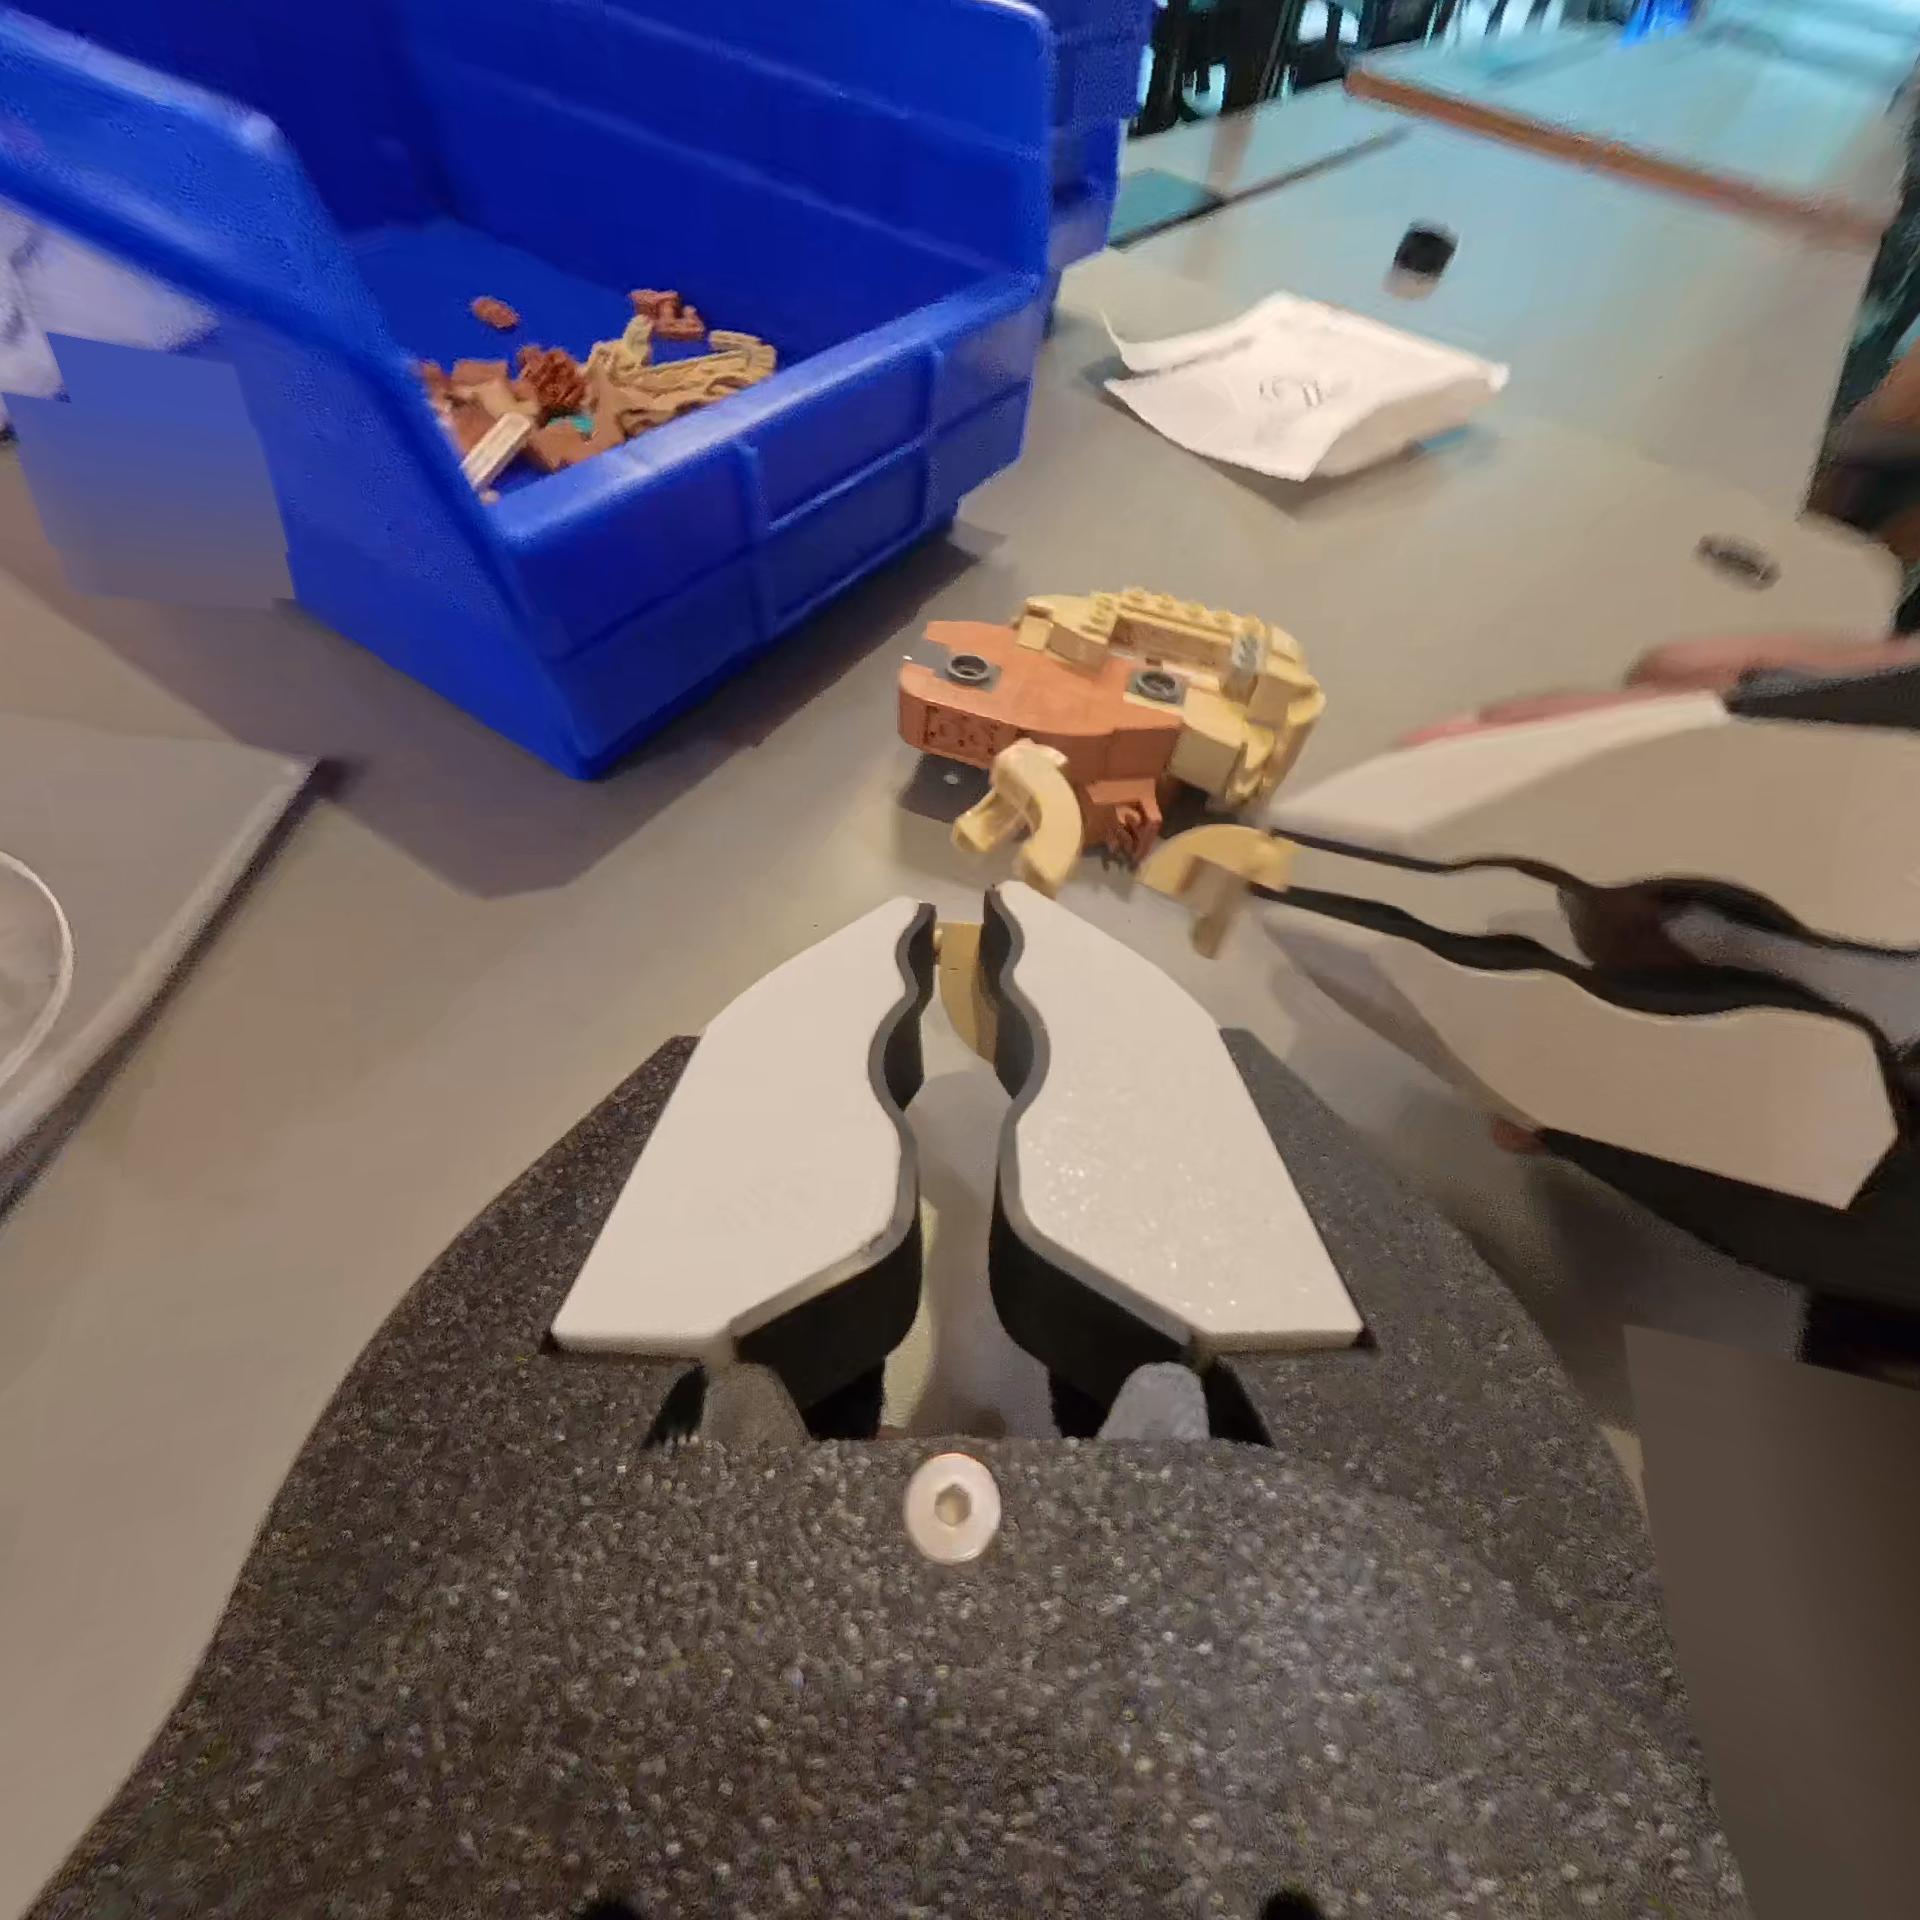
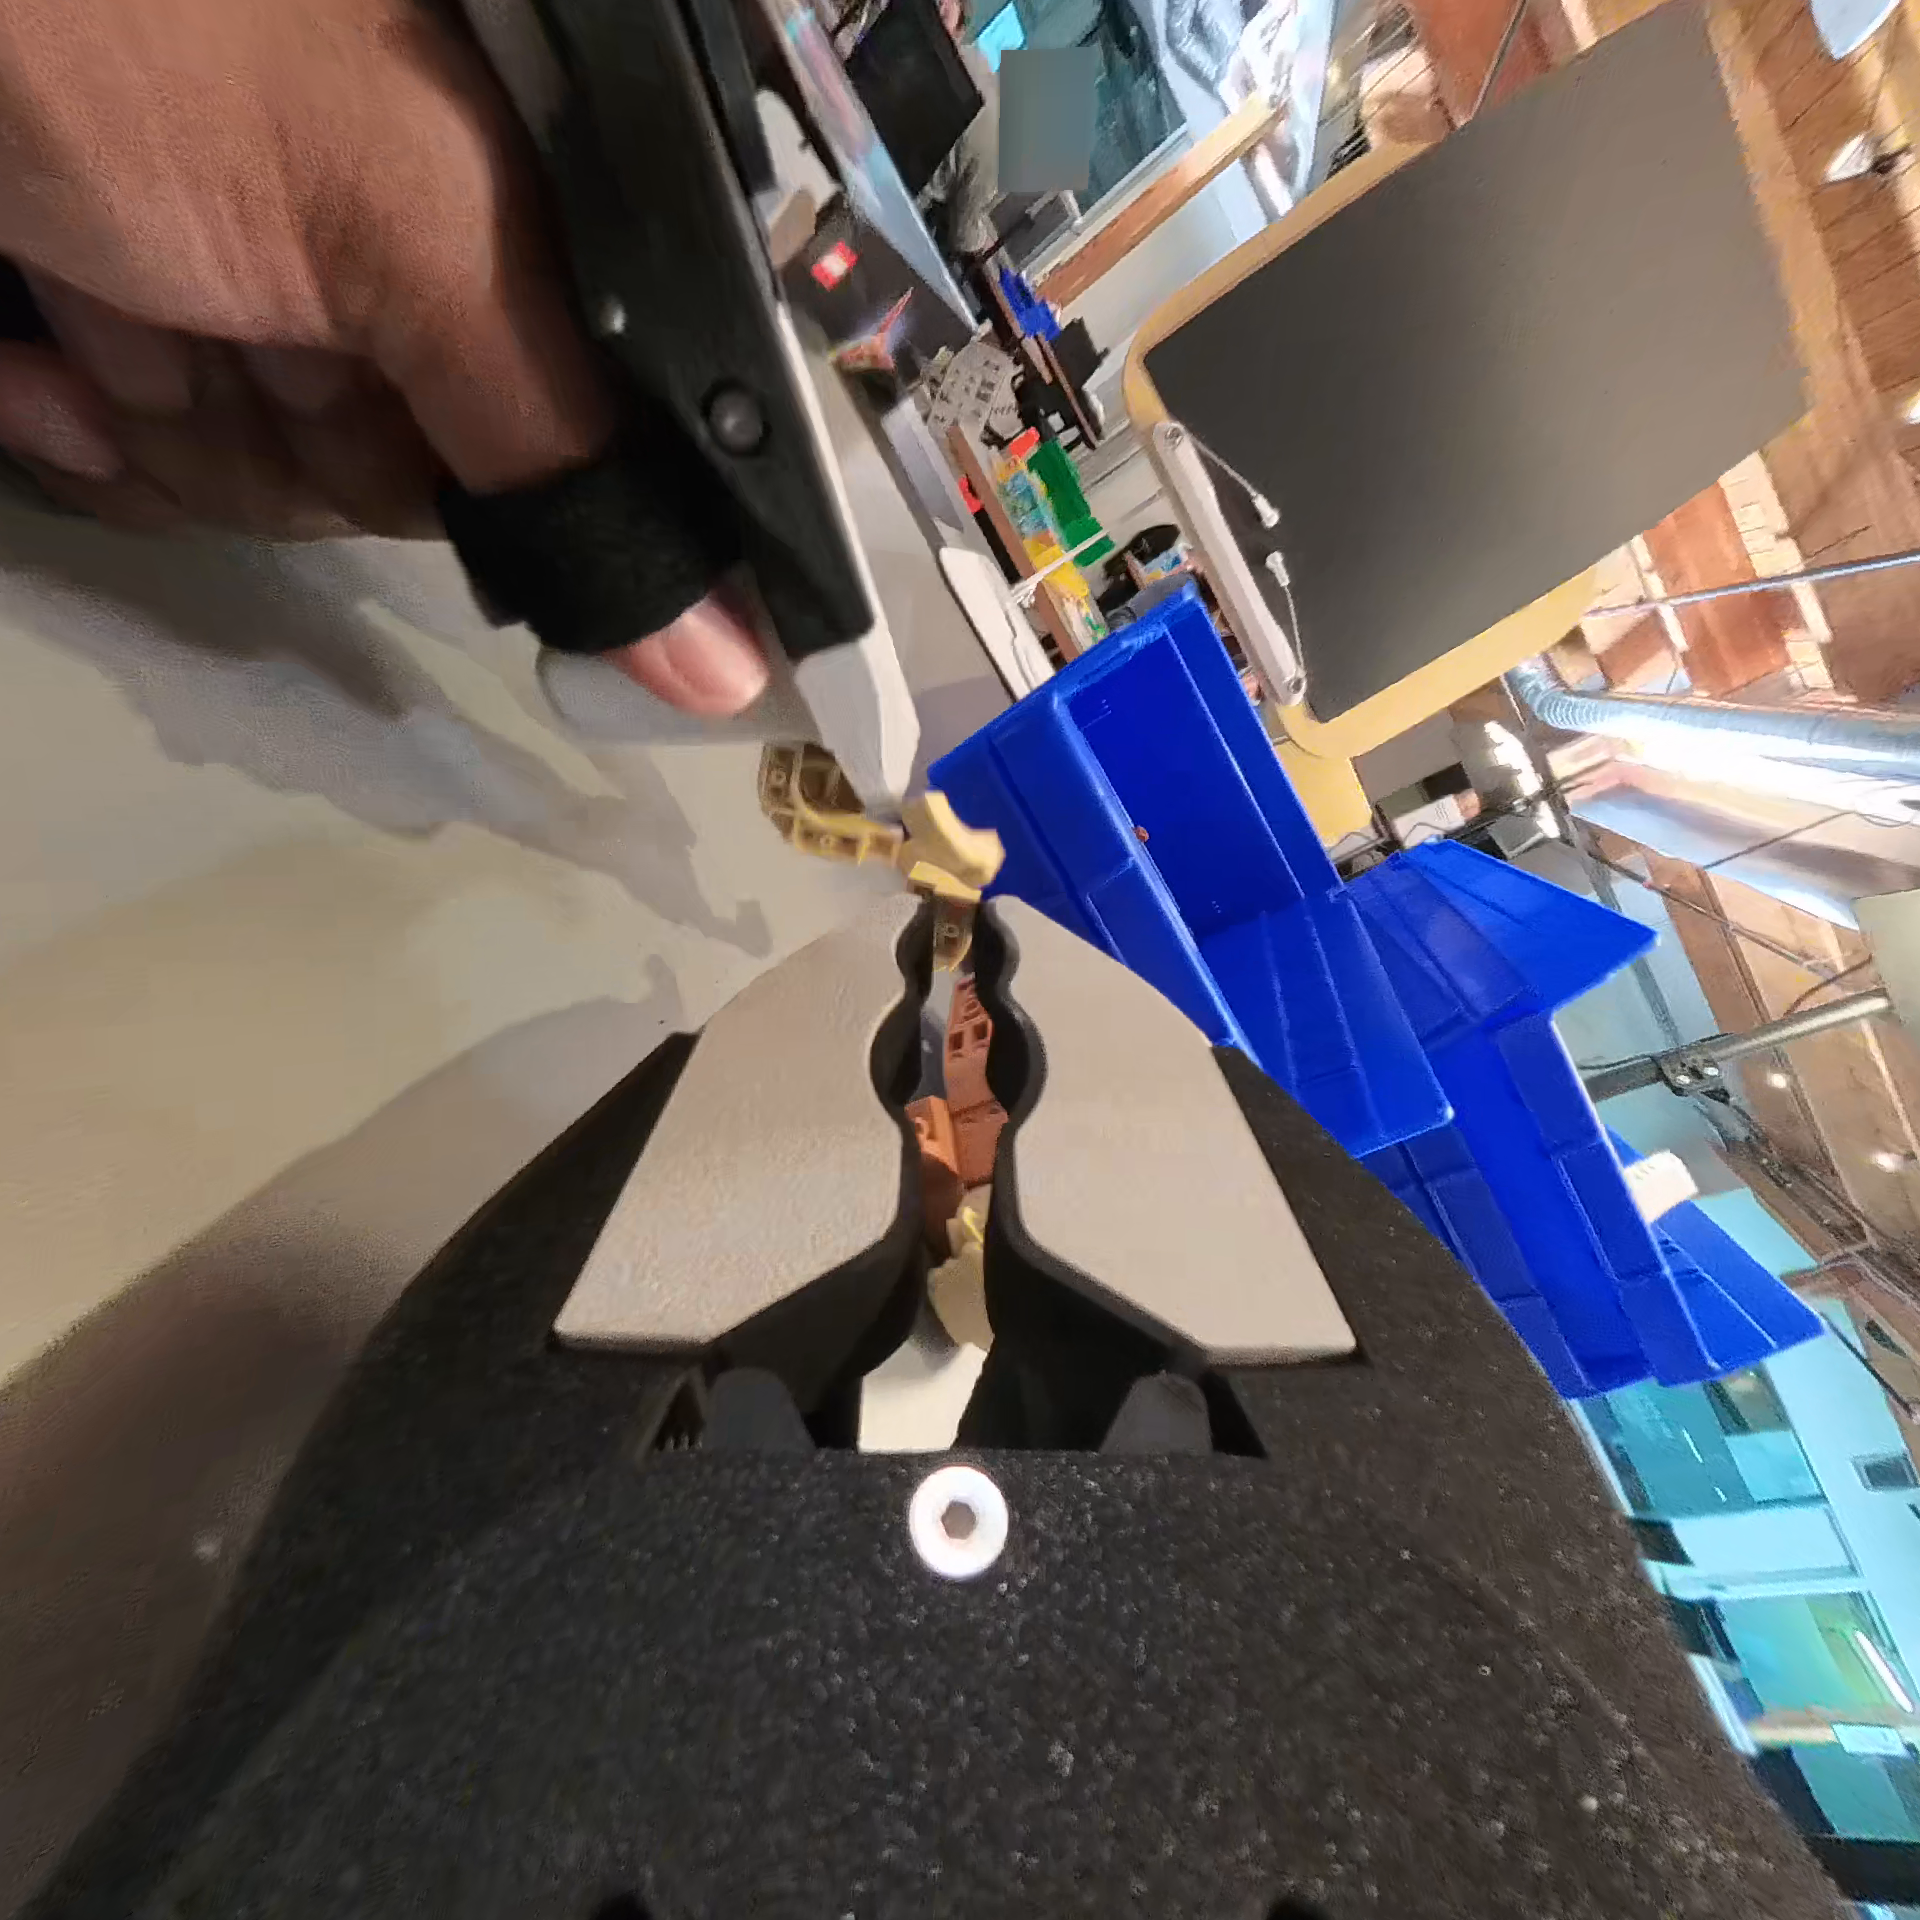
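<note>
L gripper [image 1: 961,925] is clamped on a tan curved piece [image 1: 961,987]. R gripper [image 1: 1273,868] is clamped on another tan piece [image 1: 1210,862]. Both are just in front of the brick model [image 1: 1101,707] on the grey table [image 1: 416,1039], w/ the blue bin [image 1: 644,540] near at left.

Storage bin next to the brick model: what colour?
Blue bin; clearest in the left wrist view.

No legible text; white paper sheet [image 1: 1304,379] has marks too blurred to read.
</note>
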A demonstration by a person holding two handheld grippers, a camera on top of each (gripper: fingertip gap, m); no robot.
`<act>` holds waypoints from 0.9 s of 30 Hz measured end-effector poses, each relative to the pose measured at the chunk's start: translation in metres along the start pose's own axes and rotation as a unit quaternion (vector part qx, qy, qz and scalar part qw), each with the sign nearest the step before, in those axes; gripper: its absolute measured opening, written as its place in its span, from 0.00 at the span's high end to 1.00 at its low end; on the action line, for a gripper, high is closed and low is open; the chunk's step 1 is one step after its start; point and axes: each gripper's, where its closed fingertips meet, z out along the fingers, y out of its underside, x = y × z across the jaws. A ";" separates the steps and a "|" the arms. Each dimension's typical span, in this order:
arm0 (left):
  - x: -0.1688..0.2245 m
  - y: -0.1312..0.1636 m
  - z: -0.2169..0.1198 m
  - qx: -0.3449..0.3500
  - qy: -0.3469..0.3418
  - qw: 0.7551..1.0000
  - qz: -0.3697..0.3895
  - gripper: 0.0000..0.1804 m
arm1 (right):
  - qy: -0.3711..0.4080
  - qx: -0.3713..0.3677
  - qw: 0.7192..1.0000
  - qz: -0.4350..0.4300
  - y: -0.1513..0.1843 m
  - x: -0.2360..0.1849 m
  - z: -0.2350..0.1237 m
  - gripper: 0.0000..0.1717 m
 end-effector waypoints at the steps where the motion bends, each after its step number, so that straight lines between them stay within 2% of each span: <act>1: -0.003 -0.002 -0.002 0.008 0.015 0.999 -0.030 0.95 | 0.001 0.004 1.000 0.003 -0.001 0.000 -0.002 0.96; 3: -0.004 -0.004 -0.004 0.016 0.029 0.998 -0.049 0.95 | -0.004 0.001 1.000 0.004 0.002 -0.004 -0.003 0.96; 10: 0.001 0.005 0.002 -0.020 0.010 1.000 -0.003 0.95 | -0.025 -0.004 0.998 0.052 0.011 -0.009 -0.002 0.95; 12: 0.003 0.015 0.005 -0.056 0.007 0.998 0.026 0.95 | -0.025 0.010 0.996 0.081 0.008 -0.003 -0.003 0.96; 17: 0.008 0.025 0.008 -0.090 0.000 0.993 0.077 0.94 | -0.053 0.057 0.981 0.180 0.004 0.010 -0.008 0.95; 21: 0.015 0.017 0.002 -0.057 0.028 0.995 0.076 0.88 | -0.061 0.088 0.972 0.209 0.002 0.018 -0.013 0.95; 27: 0.042 -0.016 -0.016 0.046 0.133 0.989 0.041 0.86 | -0.075 0.127 0.960 0.236 -0.006 0.022 -0.018 0.95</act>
